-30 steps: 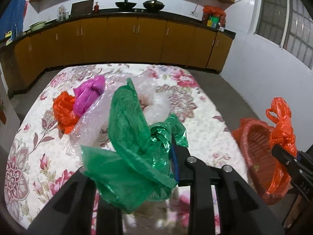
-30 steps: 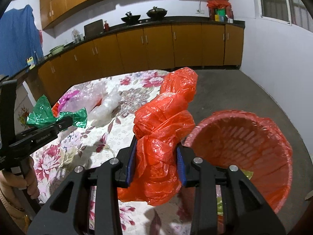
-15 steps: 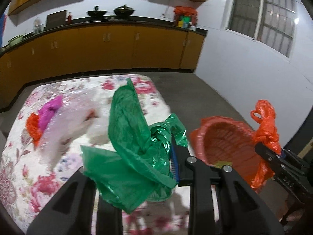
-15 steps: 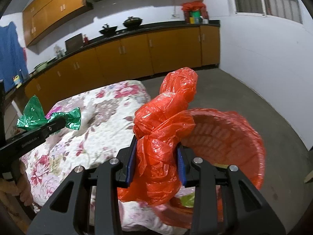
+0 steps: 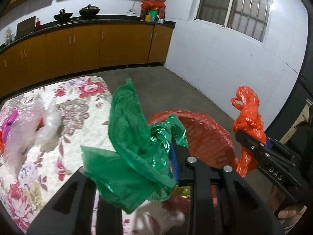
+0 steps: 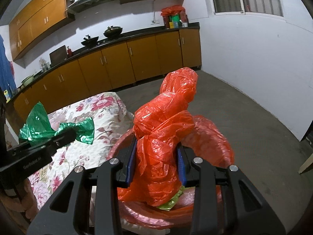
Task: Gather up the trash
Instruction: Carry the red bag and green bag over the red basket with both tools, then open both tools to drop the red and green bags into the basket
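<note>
My left gripper [image 5: 156, 156] is shut on a crumpled green plastic bag [image 5: 135, 143] and holds it in the air near the rim of the red basket [image 5: 211, 135]. It also shows in the right wrist view [image 6: 58, 133]. My right gripper [image 6: 156, 160] is shut on a crumpled orange plastic bag [image 6: 164, 137] and holds it above the red basket [image 6: 213, 139]. The orange bag also shows in the left wrist view [image 5: 248, 125]. A green-yellow wrapper [image 6: 172, 199] lies inside the basket.
The table with a flowered cloth [image 5: 78, 107] lies to the left, with clear plastic wrap [image 5: 35, 125] and a magenta bag [image 5: 7, 125] on it. Brown kitchen cabinets [image 6: 117, 66] run along the back wall. Grey concrete floor [image 6: 244, 117] lies to the right.
Both grippers have swung to the right, away from the table and toward the red basket, each still holding its bag. The basket now sits right under the orange bag.
</note>
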